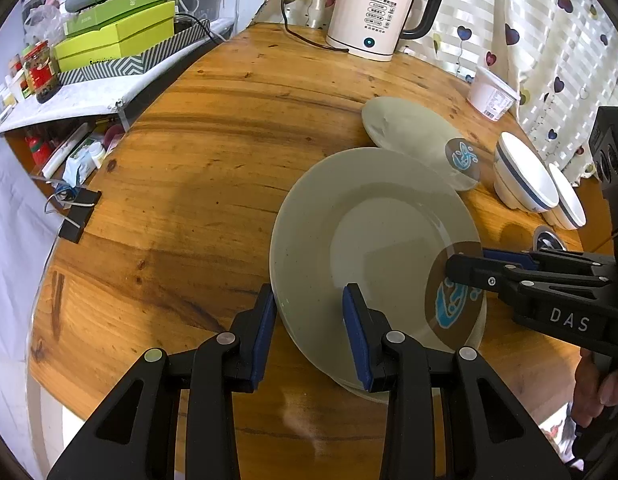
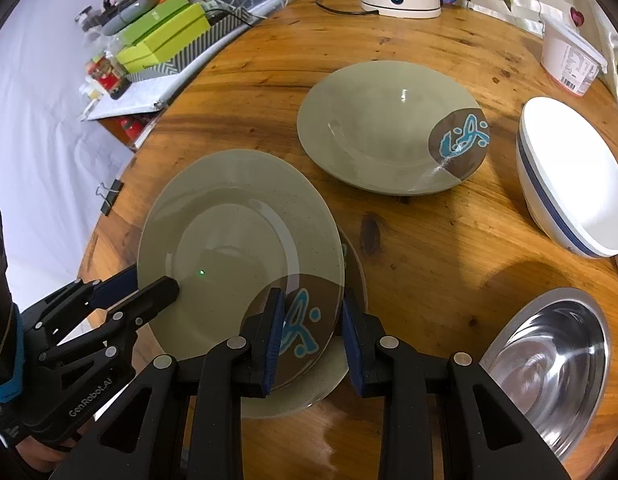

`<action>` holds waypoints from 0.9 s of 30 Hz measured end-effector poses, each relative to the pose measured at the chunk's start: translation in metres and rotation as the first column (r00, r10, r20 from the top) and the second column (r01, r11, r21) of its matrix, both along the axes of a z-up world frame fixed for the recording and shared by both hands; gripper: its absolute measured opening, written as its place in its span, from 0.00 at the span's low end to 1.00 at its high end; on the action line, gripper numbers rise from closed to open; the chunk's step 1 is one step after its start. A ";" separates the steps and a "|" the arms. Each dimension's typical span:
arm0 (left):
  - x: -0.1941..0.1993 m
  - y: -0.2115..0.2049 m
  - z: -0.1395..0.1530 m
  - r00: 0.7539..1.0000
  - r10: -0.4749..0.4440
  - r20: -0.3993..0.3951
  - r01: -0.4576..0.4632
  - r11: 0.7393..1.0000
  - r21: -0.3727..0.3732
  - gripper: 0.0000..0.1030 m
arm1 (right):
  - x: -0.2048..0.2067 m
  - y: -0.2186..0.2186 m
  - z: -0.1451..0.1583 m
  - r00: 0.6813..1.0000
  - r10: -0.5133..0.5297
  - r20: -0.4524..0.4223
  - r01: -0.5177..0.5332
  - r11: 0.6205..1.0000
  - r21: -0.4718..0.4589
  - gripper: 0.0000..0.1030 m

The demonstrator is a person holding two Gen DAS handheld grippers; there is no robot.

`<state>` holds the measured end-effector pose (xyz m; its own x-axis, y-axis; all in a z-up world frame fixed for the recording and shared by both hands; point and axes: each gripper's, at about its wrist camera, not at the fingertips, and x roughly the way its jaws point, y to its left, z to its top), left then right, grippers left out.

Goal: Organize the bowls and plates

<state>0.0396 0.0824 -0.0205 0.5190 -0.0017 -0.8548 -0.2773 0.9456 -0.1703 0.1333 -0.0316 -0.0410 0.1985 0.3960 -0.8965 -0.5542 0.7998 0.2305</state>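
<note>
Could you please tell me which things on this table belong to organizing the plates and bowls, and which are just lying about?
Part of the job:
top plate, astride its rim both grippers
plate under it
deep plate
white bowls
steel bowl

Lying about:
kettle
white tub
green boxes
binder clip

The round sage-green ceramic plate (image 2: 237, 240) carries a brown patch with a turquoise squiggle. Beyond it on the amber, dark-grained wooden surface (image 2: 429, 240), a second sage-green deep plate (image 2: 373, 128) bears the same motif. Right of that, a white bowl (image 2: 569, 176) has a navy band. Nearest, a shiny steel bowl (image 2: 549, 364).
</note>
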 end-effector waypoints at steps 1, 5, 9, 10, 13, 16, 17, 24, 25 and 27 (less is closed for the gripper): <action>0.000 0.000 0.000 1.000 0.000 0.001 0.000 1.000 -0.001 0.35 | -0.001 -0.001 0.000 1.000 -0.001 0.000 0.001 1.000 0.000 0.27; -0.003 -0.002 0.000 1.000 -0.003 0.001 0.003 1.000 -0.005 0.35 | -0.002 -0.001 0.001 1.000 0.000 0.005 0.000 1.000 -0.003 0.27; -0.003 -0.004 -0.002 1.000 -0.006 -0.005 0.006 1.000 -0.007 0.35 | -0.003 -0.002 0.000 1.000 -0.003 0.007 0.003 1.000 -0.007 0.27; -0.003 -0.004 -0.002 1.000 -0.007 -0.006 0.007 1.000 -0.009 0.35 | -0.005 -0.002 0.000 1.000 -0.003 0.011 0.003 1.000 -0.010 0.27; -0.003 -0.005 -0.003 1.000 -0.010 -0.009 0.010 1.000 -0.009 0.35 | -0.005 -0.002 0.000 1.000 -0.006 0.016 0.006 1.000 -0.014 0.27; -0.003 -0.007 -0.004 1.000 -0.015 -0.011 0.015 1.000 -0.011 0.35 | -0.006 -0.003 0.001 1.000 -0.008 0.024 0.008 1.000 -0.020 0.28; -0.002 -0.008 -0.004 1.000 -0.017 -0.012 0.017 1.000 -0.012 0.35 | -0.006 -0.003 0.001 1.000 -0.007 0.030 0.008 1.000 -0.024 0.28; -0.002 -0.008 -0.007 1.000 -0.019 -0.011 0.019 1.000 -0.020 0.35 | -0.009 -0.001 0.001 0.998 0.004 0.064 -0.001 0.999 -0.050 0.31; -0.002 -0.008 -0.007 1.000 -0.019 -0.011 0.019 1.000 -0.020 0.35 | -0.010 -0.001 0.002 0.997 0.007 0.071 -0.003 0.998 -0.055 0.31; -0.002 -0.008 -0.007 1.000 -0.020 -0.011 0.020 1.000 -0.020 0.35 | -0.010 0.000 0.002 0.997 0.014 0.079 -0.010 0.998 -0.060 0.33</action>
